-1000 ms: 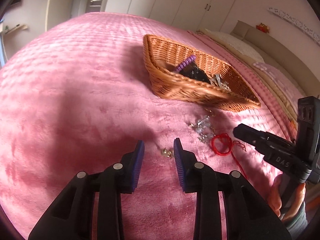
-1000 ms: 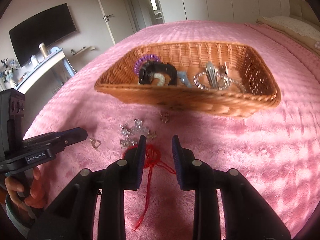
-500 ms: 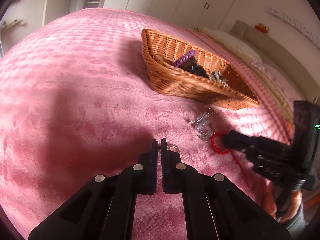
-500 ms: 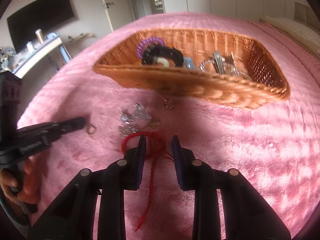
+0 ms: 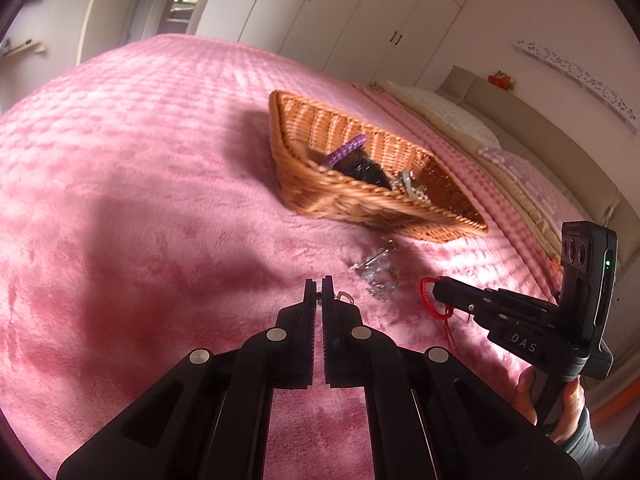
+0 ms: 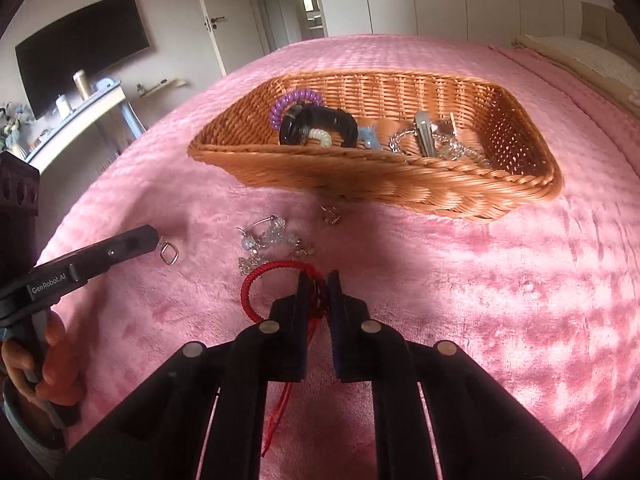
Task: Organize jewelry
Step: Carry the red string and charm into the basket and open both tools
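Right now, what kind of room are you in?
Most likely a bedroom. The wicker basket sits on a bed under a fluffy pink blanket, with pillows at its head and tall white wardrobes along the wall.

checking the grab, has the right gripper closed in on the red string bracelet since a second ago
Yes. The right gripper has just been closing; its jaws now pinch the red string bracelet, lying before the wicker basket.
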Action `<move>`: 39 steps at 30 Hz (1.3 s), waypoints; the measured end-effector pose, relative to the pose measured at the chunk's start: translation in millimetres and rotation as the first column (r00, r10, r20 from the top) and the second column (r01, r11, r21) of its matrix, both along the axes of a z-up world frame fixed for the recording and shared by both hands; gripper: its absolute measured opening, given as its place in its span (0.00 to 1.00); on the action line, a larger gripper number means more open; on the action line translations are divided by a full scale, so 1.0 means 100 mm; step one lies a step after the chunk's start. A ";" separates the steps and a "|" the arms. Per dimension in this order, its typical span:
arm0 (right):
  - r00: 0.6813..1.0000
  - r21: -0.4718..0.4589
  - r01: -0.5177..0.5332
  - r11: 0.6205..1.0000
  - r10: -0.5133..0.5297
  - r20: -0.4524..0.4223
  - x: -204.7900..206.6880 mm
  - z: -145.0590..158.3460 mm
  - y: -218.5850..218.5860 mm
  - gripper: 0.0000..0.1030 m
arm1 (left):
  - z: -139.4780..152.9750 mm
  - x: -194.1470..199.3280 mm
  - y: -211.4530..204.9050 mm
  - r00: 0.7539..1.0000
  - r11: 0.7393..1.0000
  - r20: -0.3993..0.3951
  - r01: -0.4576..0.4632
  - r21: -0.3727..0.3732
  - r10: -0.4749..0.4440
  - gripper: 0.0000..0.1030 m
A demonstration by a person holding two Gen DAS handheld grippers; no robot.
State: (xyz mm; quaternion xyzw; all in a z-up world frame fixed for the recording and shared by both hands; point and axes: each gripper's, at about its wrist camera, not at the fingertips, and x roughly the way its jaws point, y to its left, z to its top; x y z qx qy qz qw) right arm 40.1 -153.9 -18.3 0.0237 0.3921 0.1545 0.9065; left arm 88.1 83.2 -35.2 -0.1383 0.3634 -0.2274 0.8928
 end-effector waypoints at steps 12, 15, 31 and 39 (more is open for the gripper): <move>0.990 0.053 0.006 0.999 -0.013 0.144 -0.18 0.75 -0.27 0.07 | 0.71 -0.14 -0.27 0.988 0.998 0.149 0.043 0.050 -0.050 0.01; 0.980 0.037 0.017 0.999 -0.024 0.196 -0.06 1.04 -0.36 0.07 | 1.05 -0.06 -0.36 0.978 0.997 0.199 0.055 0.054 -0.064 0.01; 0.981 0.034 0.168 0.985 -0.170 0.091 1.28 0.81 -0.65 0.07 | 0.74 1.18 -1.04 0.988 0.997 0.138 0.070 0.034 -0.074 0.01; 0.981 -0.001 0.191 0.982 -0.191 0.037 1.37 0.50 -0.66 0.07 | 0.55 1.22 -1.11 0.987 0.993 0.114 0.114 0.033 -0.117 0.01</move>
